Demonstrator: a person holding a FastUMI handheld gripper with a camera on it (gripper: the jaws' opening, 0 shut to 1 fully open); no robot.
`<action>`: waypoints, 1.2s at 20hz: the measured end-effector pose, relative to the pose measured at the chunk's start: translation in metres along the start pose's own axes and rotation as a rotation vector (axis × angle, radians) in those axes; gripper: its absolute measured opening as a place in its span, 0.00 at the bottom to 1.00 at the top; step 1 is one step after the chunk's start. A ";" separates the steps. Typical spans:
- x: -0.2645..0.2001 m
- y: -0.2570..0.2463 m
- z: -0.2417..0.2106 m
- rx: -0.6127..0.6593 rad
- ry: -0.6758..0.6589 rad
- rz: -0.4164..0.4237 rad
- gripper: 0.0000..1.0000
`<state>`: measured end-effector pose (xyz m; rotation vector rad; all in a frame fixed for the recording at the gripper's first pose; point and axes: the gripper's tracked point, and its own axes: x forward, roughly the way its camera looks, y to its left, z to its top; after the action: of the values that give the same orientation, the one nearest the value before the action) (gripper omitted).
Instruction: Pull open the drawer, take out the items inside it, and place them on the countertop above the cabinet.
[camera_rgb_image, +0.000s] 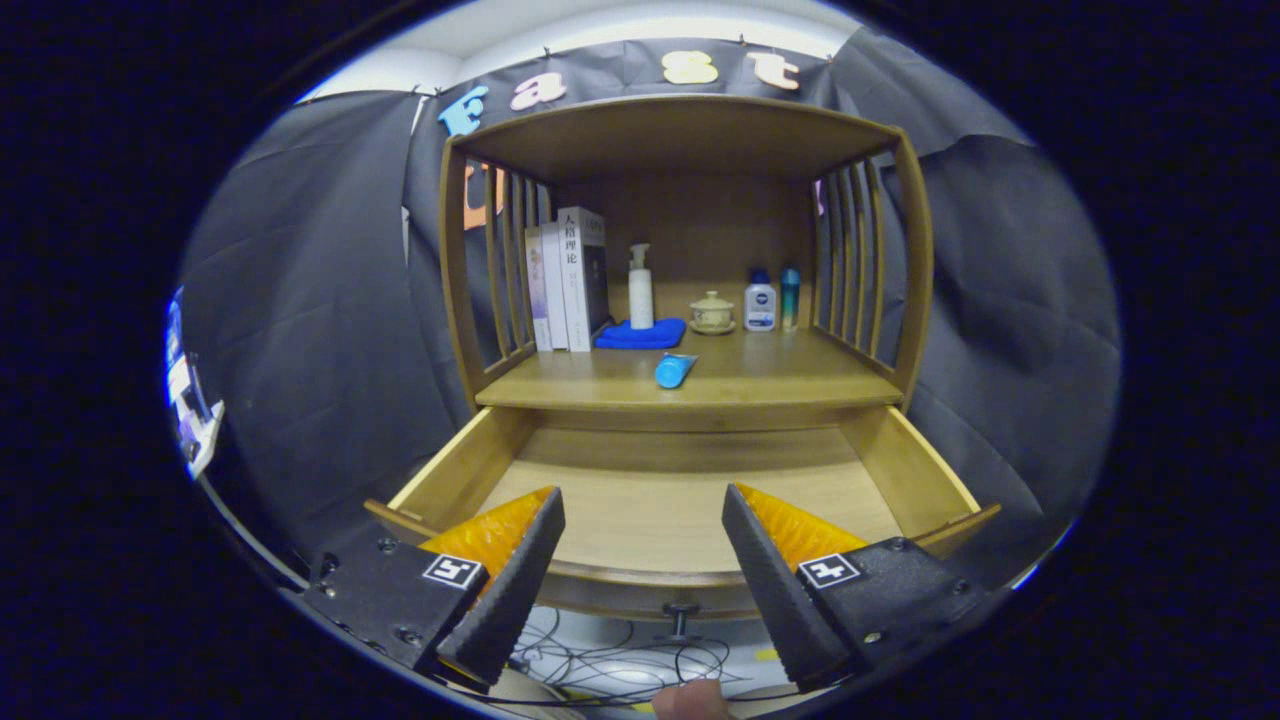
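Judging by how things lay, you had most of the task done: the pale wooden drawer (680, 510) stood pulled fully out, and what showed of its floor was bare. A small blue tube (676, 370) lay on its side on the wooden surface (800, 375) above the cabinet, near the front edge and likely the item taken out. Your gripper (643, 520) hovered over the drawer's front, fingers spread wide and holding nothing. Little seemed left beyond checking the hidden near corners.

Smooth, satin-finished wood forms the cabinet (680, 130) and its drawer (690, 500); at twelve o'clock beyond them lie a soft cloth (640, 335) (blue), a glossy plastic tube (675, 370).
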<state>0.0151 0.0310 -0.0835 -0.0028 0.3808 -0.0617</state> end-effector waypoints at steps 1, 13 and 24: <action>-0.001 -0.003 -0.006 -0.017 -0.019 -0.011 1.00; -0.007 -0.003 -0.067 -0.025 -0.140 -0.039 1.00; 0.018 -0.020 -0.105 -0.083 -0.083 -0.140 1.00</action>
<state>-0.0088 0.0107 -0.1870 -0.1137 0.3000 -0.1836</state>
